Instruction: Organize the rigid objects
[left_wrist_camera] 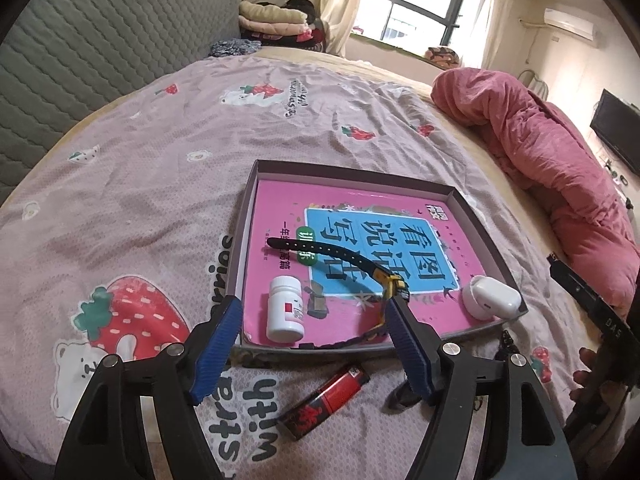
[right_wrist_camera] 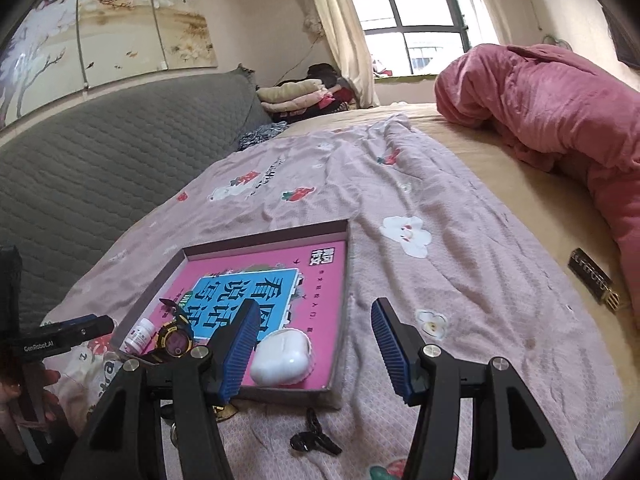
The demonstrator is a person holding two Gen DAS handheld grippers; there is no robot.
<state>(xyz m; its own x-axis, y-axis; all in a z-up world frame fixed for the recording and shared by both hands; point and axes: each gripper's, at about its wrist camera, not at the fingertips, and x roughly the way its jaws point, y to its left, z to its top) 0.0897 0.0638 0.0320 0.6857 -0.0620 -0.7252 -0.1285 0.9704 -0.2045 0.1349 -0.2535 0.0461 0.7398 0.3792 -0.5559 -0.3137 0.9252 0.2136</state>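
Left wrist view: the left gripper (left_wrist_camera: 314, 320) hangs wide open and empty over the shallow box (left_wrist_camera: 494, 236), where pill bottle (left_wrist_camera: 285, 307), wristwatch (left_wrist_camera: 394, 286) and earbud case (left_wrist_camera: 491, 295) lie on a pink book. The red lighter (left_wrist_camera: 325, 400) lies outside at 6 o'clock; drop low and pinch it across its narrow sides. The right gripper (right_wrist_camera: 312, 344) is also wide, empty.

Both cameras sit low and close over the bed, looking toward the window. The left one faces the tray (left_wrist_camera: 492, 236) straight on; the right one sees that tray (right_wrist_camera: 344, 280) from its right side.
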